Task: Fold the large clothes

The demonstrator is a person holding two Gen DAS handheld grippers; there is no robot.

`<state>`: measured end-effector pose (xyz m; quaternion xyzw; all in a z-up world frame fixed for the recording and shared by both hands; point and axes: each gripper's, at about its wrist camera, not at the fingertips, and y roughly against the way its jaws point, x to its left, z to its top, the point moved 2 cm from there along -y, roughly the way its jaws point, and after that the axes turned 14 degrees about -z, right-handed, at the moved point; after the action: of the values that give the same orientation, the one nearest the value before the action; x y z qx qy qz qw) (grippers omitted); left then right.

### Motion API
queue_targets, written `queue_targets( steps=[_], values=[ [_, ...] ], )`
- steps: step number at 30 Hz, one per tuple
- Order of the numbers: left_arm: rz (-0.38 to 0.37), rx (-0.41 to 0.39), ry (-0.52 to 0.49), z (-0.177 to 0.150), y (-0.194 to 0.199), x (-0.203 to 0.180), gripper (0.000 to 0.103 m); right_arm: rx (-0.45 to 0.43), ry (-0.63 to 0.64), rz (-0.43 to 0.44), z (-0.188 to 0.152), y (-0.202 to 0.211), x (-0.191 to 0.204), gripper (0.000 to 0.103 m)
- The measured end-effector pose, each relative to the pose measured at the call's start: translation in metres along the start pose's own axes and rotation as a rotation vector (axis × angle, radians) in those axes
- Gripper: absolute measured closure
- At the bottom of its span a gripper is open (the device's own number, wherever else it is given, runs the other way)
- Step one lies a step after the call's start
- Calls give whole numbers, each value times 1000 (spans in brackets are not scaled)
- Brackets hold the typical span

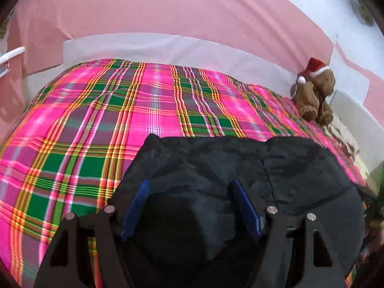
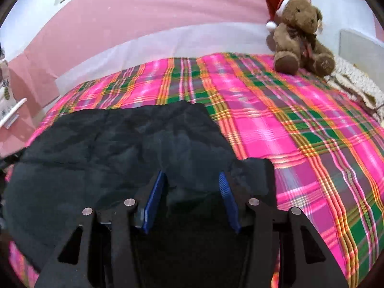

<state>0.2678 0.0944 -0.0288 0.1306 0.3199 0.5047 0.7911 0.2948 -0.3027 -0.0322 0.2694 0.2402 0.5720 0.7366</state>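
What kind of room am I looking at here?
Most likely a bedroom. A bed spread with a pink and green plaid sheet, a teddy bear in a Santa hat sitting on it, and a dark garment laid out.

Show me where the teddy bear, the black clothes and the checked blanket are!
teddy bear (image 2: 297,31): right wrist view, on its chest.
black clothes (image 2: 115,144): right wrist view, on the flat middle.
checked blanket (image 1: 148,100): left wrist view, on a bare pink square.

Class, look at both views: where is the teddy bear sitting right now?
The teddy bear sits at the far right of the plaid bedspread, against the pink wall, well beyond the dark garment; both views show it.
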Motion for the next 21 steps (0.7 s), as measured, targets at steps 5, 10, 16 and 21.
queue_targets(
  steps=[5,10,16,21],
  values=[
    [1,-5,-25,-6,-10,-2,27,-18,5,-16,-11,-9,3,55],
    [17,21,-22,4,2,-9,27,20,8,-54,-1,4,3,55],
    [-6,-60,-57,10,42,-18,27,-75,7,16,18,60,14,55],
    [7,-23,27,-12,18,7,26,13,29,16,-3,27,25,55]
  ],
)
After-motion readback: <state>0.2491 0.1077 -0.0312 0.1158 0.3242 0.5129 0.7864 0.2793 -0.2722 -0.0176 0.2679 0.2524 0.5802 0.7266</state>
